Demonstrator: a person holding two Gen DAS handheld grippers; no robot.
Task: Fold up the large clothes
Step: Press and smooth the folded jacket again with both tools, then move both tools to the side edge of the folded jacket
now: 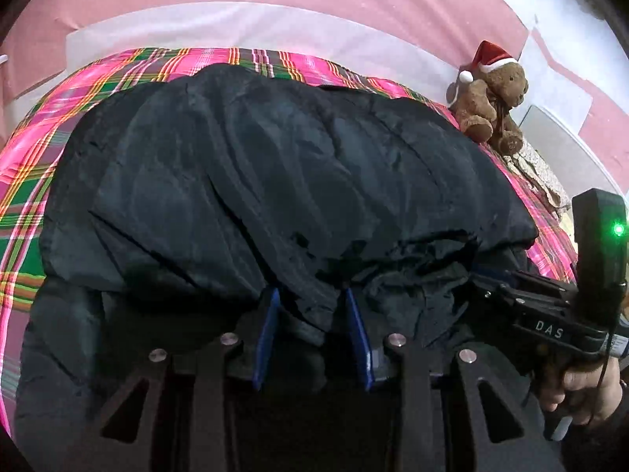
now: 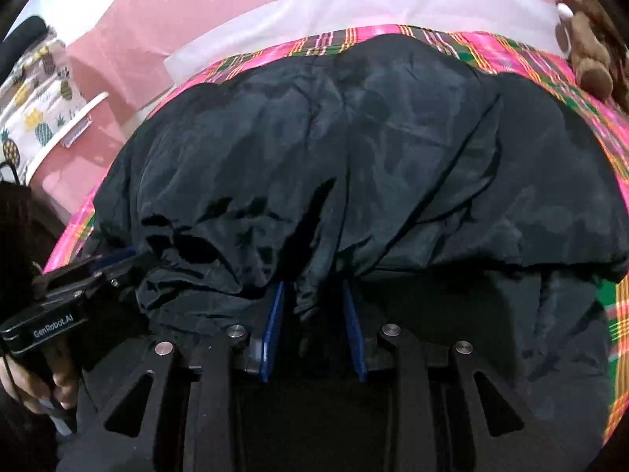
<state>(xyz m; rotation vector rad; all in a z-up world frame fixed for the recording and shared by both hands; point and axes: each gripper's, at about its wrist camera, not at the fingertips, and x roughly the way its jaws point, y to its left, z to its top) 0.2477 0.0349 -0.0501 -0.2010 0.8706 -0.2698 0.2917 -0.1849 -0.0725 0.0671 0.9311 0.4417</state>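
Both hand-held grippers (image 1: 312,295) (image 2: 312,289) clamp dark jacket's (image 1: 255,181) hem, lying crosswise.

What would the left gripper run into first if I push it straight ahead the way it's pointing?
The dark jacket itself. The left gripper already has a fold of it between its blue pads, and the jacket's bulk lies directly ahead. The plaid bedcover sits beneath and beyond; depth is hard to judge.

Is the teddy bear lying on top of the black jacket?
No, the teddy bear sits on the plaid cover past the edge of the black jacket, not on it.
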